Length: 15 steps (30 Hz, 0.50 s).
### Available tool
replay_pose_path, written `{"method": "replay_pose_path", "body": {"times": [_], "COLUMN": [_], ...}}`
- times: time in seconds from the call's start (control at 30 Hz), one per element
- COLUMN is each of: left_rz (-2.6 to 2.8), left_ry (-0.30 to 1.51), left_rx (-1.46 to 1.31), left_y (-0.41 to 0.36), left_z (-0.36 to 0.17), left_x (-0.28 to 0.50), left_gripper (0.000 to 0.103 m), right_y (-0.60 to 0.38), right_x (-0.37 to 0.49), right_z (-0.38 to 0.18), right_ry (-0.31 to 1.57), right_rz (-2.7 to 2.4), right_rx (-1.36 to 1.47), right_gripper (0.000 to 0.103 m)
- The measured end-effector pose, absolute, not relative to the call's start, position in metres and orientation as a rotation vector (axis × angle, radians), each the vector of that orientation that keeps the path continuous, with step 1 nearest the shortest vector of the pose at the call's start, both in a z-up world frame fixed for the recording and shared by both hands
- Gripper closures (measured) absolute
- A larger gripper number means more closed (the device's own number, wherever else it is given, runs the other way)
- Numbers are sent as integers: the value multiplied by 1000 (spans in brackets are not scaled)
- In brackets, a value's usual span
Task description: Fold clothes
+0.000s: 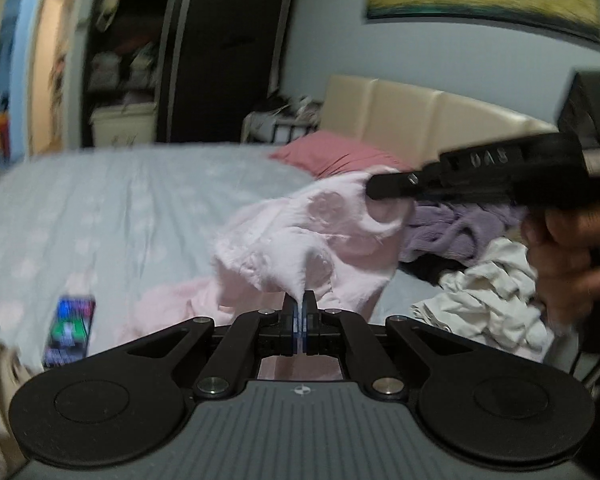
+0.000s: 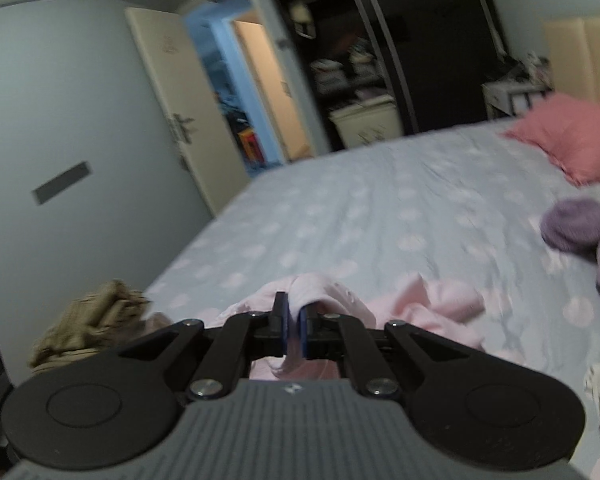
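Bedroom w/ a big bed under a pale blue sheet dotted w/ light spots fills most of what I see; cream padded headboard at the far end, dark open wardrobe w/ shelves beyond the bed, open door on the far wall.

Pink pillow sits by the headboard. Next to it, a laundry heap: purple fleece garment and crumpled white clothing, touching each other.

Pale pink garment is the one I'm working. It's raised off the sheet, stretched btwn both tools, lower part trailing onto the bed.

My left gripper has its jaws closed tight on a pinch of the pink fabric, cloth fanning up from the tips. My right gripper is clamped on another bunch of the same garment, fabric squeezed btwn the blue pads; from the left cam I see it side-on w/ the hand wrapped around its grip.

Olive-tan cloth lies at the bed's near corner. Phone w/ lit screen lies flat on the sheet, left of the pink garment. Both views blurry.
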State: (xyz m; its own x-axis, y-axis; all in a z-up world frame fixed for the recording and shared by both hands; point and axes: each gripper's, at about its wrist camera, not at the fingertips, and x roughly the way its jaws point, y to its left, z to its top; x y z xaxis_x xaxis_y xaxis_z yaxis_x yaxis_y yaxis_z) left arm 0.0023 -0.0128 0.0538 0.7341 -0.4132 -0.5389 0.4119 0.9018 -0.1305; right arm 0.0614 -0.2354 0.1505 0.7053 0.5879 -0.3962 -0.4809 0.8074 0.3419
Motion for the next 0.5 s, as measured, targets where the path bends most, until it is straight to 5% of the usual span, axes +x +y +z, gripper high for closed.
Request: {"method": "replay_pose_path", "body": {"times": [0.2,0.5], "left_rz": [-558,-549], "left_ry": [549,797], "left_rx": [49,95], "left_y": [-20,-35], "left_z": [72,-4], "left_x": [-27,-5], "left_gripper": [103,100], "right_y": [-255,-229], "right_x": [46,56], "right_z": [140,18], "right_ry": [623,1051], "right_rz": [683,665], "right_rx": [158,-16], "right_gripper": [96,96]}}
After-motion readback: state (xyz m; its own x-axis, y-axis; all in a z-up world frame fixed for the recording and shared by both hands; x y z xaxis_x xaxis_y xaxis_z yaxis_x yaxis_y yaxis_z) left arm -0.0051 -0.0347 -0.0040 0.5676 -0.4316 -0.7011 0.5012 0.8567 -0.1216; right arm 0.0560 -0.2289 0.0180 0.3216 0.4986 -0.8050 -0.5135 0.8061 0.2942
